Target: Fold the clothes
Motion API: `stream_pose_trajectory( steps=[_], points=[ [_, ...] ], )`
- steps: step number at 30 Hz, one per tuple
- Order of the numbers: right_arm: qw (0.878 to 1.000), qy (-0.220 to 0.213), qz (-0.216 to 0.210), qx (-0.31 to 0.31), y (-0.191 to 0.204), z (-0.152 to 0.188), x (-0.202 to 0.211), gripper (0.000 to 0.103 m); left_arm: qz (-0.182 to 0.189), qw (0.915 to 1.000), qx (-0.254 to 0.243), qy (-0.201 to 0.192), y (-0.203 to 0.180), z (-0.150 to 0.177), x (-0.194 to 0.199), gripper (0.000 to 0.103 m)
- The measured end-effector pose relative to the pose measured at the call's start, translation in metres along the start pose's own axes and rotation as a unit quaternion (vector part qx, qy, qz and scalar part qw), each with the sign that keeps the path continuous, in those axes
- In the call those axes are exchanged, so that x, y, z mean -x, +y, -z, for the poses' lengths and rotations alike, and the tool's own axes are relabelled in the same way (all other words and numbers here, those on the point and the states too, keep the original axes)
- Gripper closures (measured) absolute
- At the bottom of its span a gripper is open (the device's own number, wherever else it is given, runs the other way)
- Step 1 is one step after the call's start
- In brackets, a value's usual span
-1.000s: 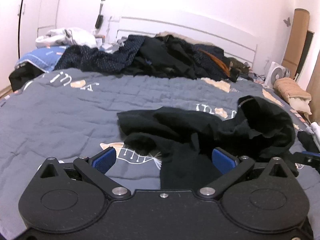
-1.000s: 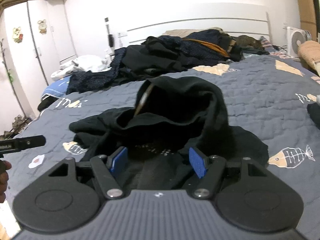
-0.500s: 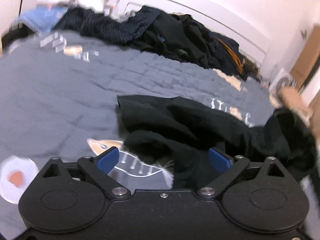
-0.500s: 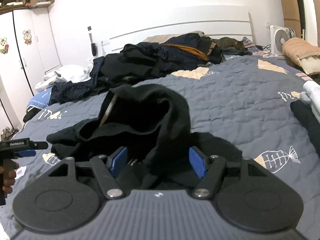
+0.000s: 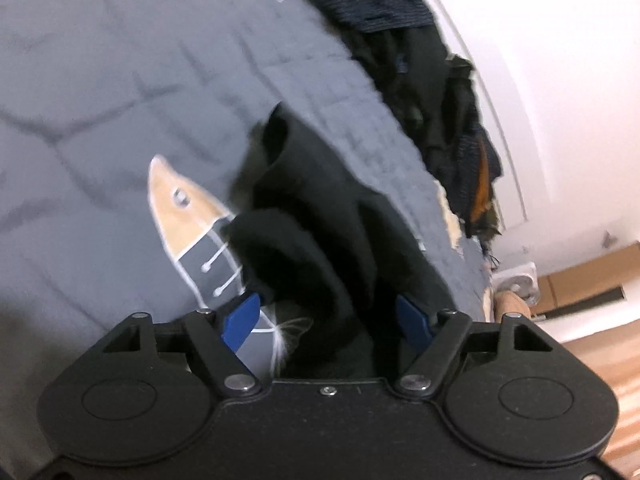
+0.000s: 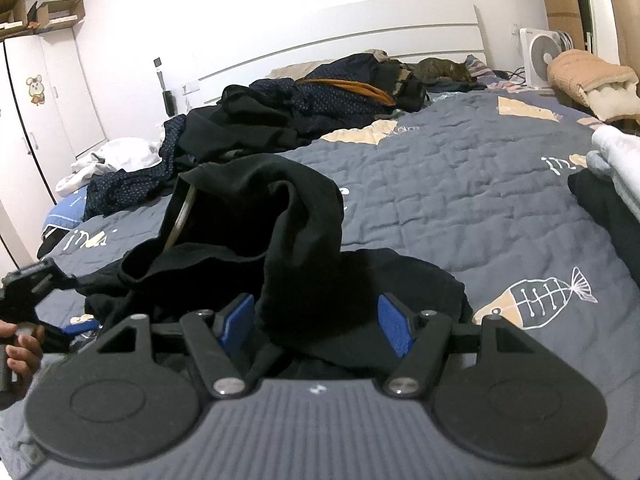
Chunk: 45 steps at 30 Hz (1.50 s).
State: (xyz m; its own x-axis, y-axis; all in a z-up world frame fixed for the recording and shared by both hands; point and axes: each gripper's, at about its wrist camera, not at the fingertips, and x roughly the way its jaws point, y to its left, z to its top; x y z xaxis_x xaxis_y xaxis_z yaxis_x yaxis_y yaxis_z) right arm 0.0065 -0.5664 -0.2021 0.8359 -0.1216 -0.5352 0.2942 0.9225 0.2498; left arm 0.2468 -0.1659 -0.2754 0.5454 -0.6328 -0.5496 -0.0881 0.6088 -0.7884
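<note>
Honestly, main risk is the left gripper (image 5: 328, 316) taking a bad bite. Its jaws have just been closing around a bunched fold of the black garment (image 5: 316, 216), cloth sits between the blue pads (image 5: 241, 317), but I see no pad pressing yet, so not a grip. The left view is smeared and tilted, so which layer it is lined up on I cannot tell. If it clamps several layers or a mid-panel lump instead of an edge, the spread comes out twisted.

Right gripper (image 6: 316, 324): jaws part-open with a thick drape of the same garment hanging between and over them. Whether the pads truly pinch it or the cloth just rests there, I cannot tell. If it only rests, any lift by the left side slides it off.

Garment itself lies crumpled on the grey quilt (image 6: 460, 200) near the foot of the bed, one hump standing up with a pale waistband-like rim (image 6: 182, 216) showing. It's well apart from the clothes pile (image 6: 288, 116) by the headboard.

Other snags:
- low jaws could pinch quilt along with cloth
- black on black hides seams, easy to misjudge the edge
</note>
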Motion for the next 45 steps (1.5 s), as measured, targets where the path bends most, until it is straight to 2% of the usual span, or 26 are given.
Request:
stream_pose_trajectory(
  steps=[5,8,11,13,15,22,28,31,35,36,39,41,45],
  points=[
    [1.0,0.004,0.001,-0.005,-0.004,0.002,-0.002,0.035,-0.011,0.9998,0.016,-0.008,0.005,-0.002,-0.004,0.039],
    [1.0,0.007,-0.002,-0.006,-0.003,0.003,-0.003,0.035,-0.018,0.9994,0.028,-0.013,0.011,-0.003,-0.004,0.049],
    [1.0,0.009,-0.005,0.001,0.0,0.005,-0.004,0.035,-0.029,0.999,0.026,-0.021,0.01,-0.005,-0.004,0.071],
    [1.0,0.011,-0.006,0.003,0.001,0.006,-0.005,0.035,-0.029,0.9991,0.016,-0.028,0.009,-0.005,-0.004,0.09],
    [1.0,0.01,-0.005,0.002,0.0,0.006,-0.005,0.035,-0.027,0.9989,0.001,-0.038,0.003,-0.005,0.0,0.092],
    [1.0,0.004,0.003,-0.007,-0.004,0.004,-0.005,0.035,-0.004,0.9955,-0.015,-0.093,-0.011,-0.026,0.032,0.096],
    [1.0,0.002,0.006,-0.013,-0.008,0.003,-0.005,0.035,-0.01,0.9894,-0.033,-0.141,-0.023,-0.043,0.061,0.096],
    [1.0,0.002,0.009,-0.013,-0.008,0.003,-0.006,0.035,-0.033,0.9873,-0.056,-0.145,-0.024,-0.046,0.064,0.096],
    [1.0,0.007,0.017,-0.012,-0.01,0.002,-0.008,0.035,-0.073,0.9887,-0.075,-0.107,-0.023,-0.043,0.053,0.095],
    [1.0,0.006,0.02,-0.013,-0.012,0.001,-0.007,0.035,-0.077,0.9882,-0.081,-0.105,-0.024,-0.042,0.053,0.091],
    [0.999,0.004,0.032,-0.025,-0.022,-0.004,-0.005,0.035,-0.084,0.9846,-0.11,-0.106,-0.03,-0.037,0.058,0.072],
    [0.999,0.001,0.041,-0.029,-0.028,-0.008,-0.003,0.035,-0.091,0.9803,-0.138,-0.109,-0.037,-0.032,0.061,0.07],
    [0.998,0.012,0.064,-0.009,-0.04,-0.013,-0.001,0.035,-0.099,0.9706,-0.192,-0.108,-0.051,-0.018,0.066,0.056]
  ],
)
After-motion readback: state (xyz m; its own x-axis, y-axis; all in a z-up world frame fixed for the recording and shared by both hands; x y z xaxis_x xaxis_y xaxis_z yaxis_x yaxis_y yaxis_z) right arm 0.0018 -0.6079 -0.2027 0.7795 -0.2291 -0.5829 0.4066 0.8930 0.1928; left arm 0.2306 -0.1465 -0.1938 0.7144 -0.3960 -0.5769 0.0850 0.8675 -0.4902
